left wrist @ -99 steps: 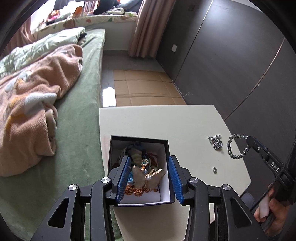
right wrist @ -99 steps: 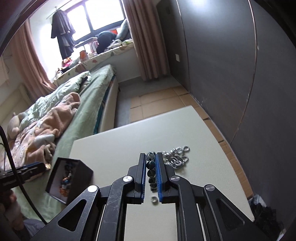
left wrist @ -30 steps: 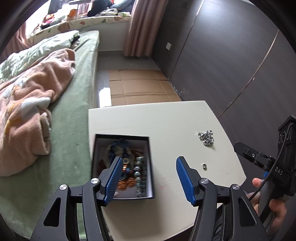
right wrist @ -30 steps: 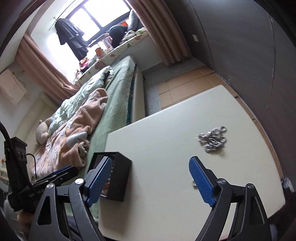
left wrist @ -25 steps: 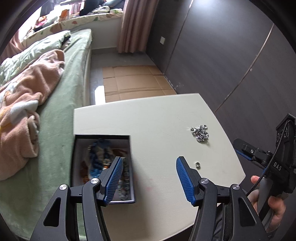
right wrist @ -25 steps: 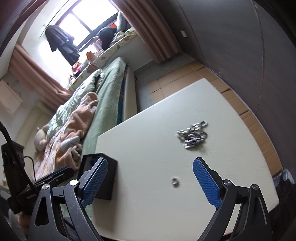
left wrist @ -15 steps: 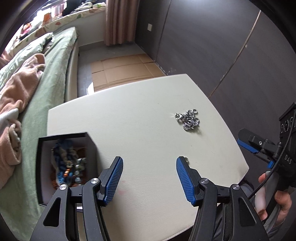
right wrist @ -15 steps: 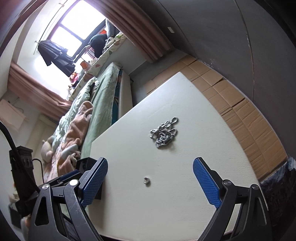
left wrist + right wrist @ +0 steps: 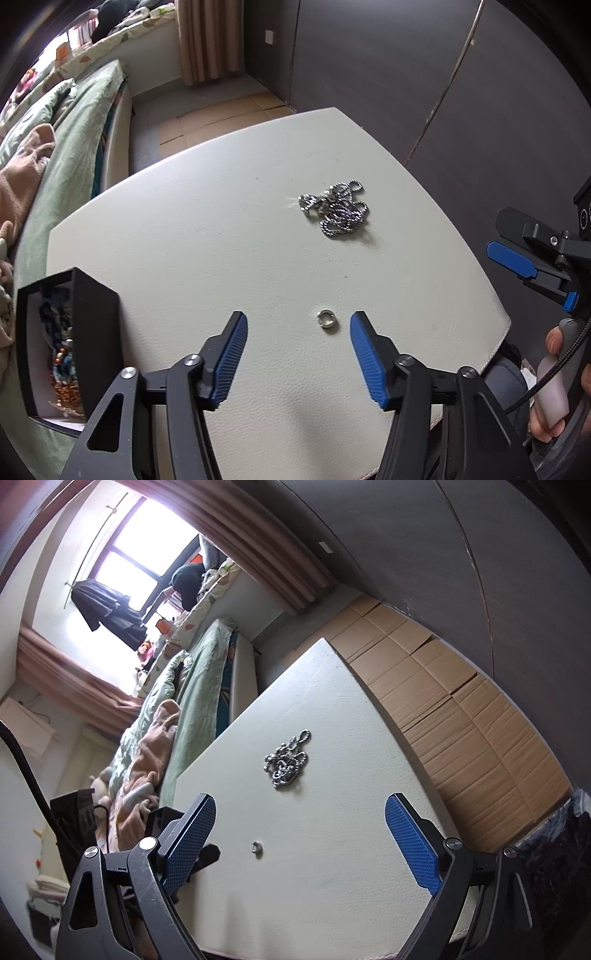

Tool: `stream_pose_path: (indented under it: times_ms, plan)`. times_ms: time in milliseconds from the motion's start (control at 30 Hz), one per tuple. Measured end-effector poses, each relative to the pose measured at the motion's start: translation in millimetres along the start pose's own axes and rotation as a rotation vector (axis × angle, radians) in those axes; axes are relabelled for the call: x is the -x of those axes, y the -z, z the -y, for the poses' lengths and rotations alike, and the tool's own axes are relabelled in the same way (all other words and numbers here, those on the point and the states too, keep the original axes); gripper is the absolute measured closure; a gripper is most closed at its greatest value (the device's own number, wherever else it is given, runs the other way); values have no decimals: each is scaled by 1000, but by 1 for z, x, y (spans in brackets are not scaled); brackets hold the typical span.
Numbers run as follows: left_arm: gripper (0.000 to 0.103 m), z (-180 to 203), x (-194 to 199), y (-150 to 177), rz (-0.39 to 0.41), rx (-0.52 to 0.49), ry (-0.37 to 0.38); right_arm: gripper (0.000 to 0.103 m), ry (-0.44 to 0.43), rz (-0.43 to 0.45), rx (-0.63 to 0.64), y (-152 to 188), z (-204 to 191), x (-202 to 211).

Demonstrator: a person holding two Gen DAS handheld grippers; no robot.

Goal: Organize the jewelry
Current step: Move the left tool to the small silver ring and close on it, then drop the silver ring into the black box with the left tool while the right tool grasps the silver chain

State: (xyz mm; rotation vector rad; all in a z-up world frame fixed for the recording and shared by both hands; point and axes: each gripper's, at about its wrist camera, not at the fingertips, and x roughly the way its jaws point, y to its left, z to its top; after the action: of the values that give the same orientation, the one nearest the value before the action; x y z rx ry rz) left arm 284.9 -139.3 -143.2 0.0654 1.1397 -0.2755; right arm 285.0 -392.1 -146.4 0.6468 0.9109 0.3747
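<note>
The left gripper (image 9: 297, 349) with its blue ribbed pads is at the bottom of the left wrist view. Its jaws have just been closing a little, but they are apart and hold nothing. The small silver open ring (image 9: 325, 319) lies flat on the smooth cream-white table (image 9: 207, 229), a bit to the right of the middle of the gap and close to the right pad.

The ring is tiny and thin. If the pads shut from here, I think the right pad could bump it first and push it away, or it could flip out. It might slide toward the table edge at the lower right and fall off.

The tangled silver ball chain (image 9: 338, 214) sits higher up in the frame, well apart from the ring. It is floppy, so part of it may hang and slip out of a grip.

The black square box full of beads (image 9: 55, 347) is at the far left, near the table edge. A knock could tip it.

The right gripper (image 9: 301, 843) is spread wide and empty.
</note>
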Motion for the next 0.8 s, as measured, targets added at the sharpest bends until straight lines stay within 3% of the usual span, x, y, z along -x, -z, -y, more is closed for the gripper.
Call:
stream_pose_path:
  times_ms: [433, 500, 800]
  plan:
    - [81, 23, -32, 4, -31, -67, -56, 9, -3, -8, -21, 0, 11, -4]
    - [90, 20, -32, 5, -27, -63, -53, 9, 0, -8, -25, 1, 12, -5]
    - [90, -2, -15, 1, 16, -22, -26, 16, 1, -16, -33, 3, 11, -18]
